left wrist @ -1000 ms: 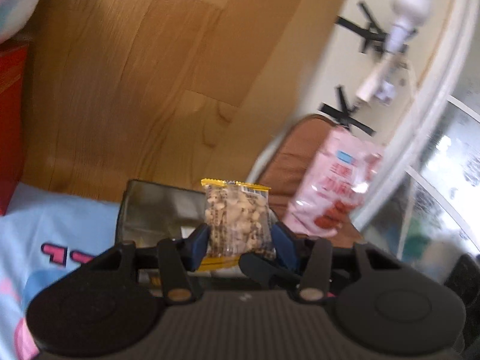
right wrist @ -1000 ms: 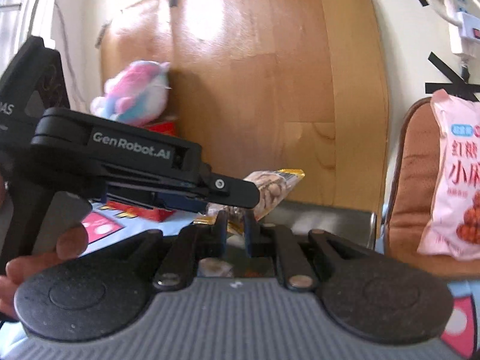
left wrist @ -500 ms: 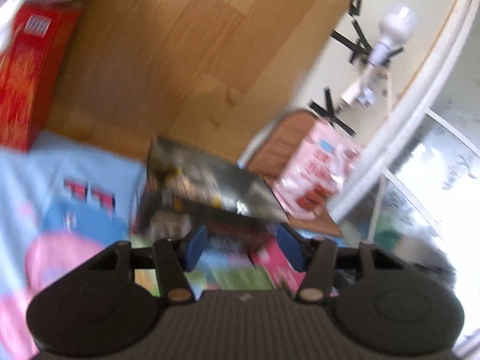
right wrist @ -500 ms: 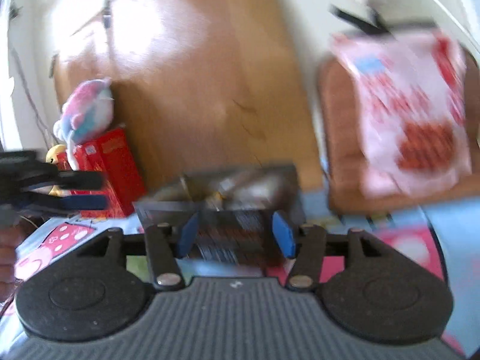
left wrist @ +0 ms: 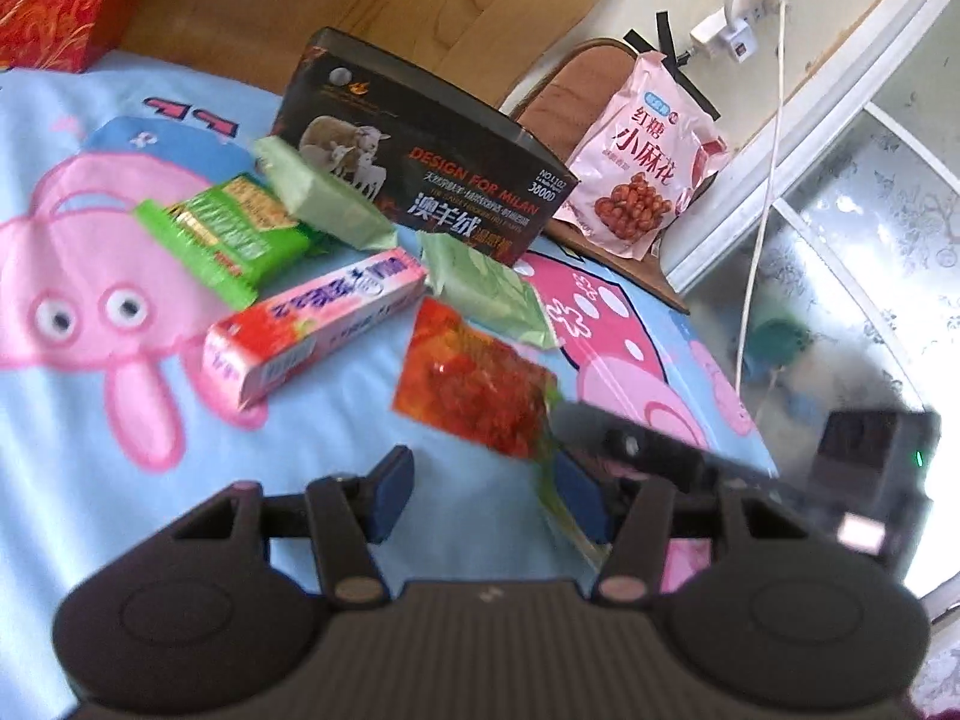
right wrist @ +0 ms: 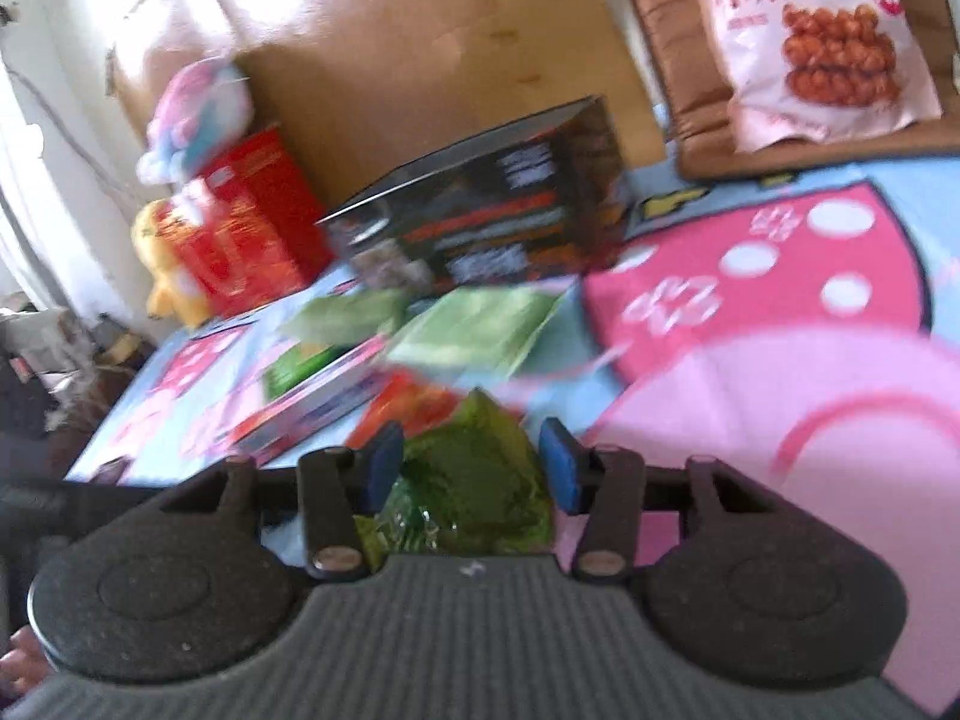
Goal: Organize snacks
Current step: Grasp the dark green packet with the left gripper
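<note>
The right gripper (right wrist: pixel 471 462) is holding its fingers spread, the jaws having just been closing. The green end of the red snack packet (right wrist: pixel 468 480) is lying between the blue pads. I cannot see either pad pressing on it, so it is likely not pinched yet. From these fingers the packet's long axis is running away toward 11 o'clock, so its narrow width is lying across the gap.

The left gripper (left wrist: pixel 485 492) is hanging with its fingers spread over bare blue cartoon sheet (left wrist: pixel 336 420), gripping nothing. The same packet (left wrist: pixel 474 387) is lying at its 12 o'clock, with the green tail trailing toward 4 o'clock beside the right-hand pad.

The right hand is judged nearer. The black box (left wrist: pixel 432 138) is standing farther out at 12 o'clock, beyond the other snacks.
</note>
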`<state>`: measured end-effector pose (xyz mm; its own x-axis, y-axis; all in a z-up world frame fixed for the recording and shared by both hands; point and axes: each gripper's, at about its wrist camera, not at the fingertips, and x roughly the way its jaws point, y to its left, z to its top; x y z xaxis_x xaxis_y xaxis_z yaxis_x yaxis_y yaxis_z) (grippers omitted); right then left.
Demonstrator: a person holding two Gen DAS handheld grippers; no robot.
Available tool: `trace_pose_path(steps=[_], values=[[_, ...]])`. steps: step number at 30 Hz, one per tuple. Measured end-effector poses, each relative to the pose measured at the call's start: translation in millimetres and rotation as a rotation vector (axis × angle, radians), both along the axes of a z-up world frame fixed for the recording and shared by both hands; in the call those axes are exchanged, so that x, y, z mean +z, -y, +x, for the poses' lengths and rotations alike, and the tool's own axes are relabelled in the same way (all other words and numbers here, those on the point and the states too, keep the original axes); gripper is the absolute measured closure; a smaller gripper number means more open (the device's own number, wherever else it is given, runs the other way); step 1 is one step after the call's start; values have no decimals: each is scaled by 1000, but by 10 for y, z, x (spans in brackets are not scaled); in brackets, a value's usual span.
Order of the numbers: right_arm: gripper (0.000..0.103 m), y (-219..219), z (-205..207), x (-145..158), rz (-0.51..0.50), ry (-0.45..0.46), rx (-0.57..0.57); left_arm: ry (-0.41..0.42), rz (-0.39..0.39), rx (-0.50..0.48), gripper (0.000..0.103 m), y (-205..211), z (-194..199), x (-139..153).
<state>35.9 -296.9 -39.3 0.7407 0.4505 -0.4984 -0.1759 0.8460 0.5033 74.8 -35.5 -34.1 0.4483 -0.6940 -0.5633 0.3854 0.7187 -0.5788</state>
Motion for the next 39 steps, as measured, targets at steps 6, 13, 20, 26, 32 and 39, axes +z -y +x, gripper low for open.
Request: trace_pose_path(steps=[6, 13, 20, 26, 32, 39], values=[[47, -365, -363, 22, 5, 32, 50, 38, 21, 37, 51, -221, -295, -5], [37, -465, -684, 174, -102, 139, 43, 48, 14, 15, 51, -379, -510, 21], [9, -574, -1077, 58, -292, 158, 99, 7, -39, -136, 51, -102, -471, -3], [8, -769, -1135, -79, -422, 201, 83, -1, -41, -202, 49, 198, -474, -47], [50, -861, -1108, -50, -396, 238, 104, -16, -43, -207, 83, 274, -502, -112], [62, -934, -1053, -35, -386, 245, 116, -40, -82, -176, 86, 153, -460, -138]])
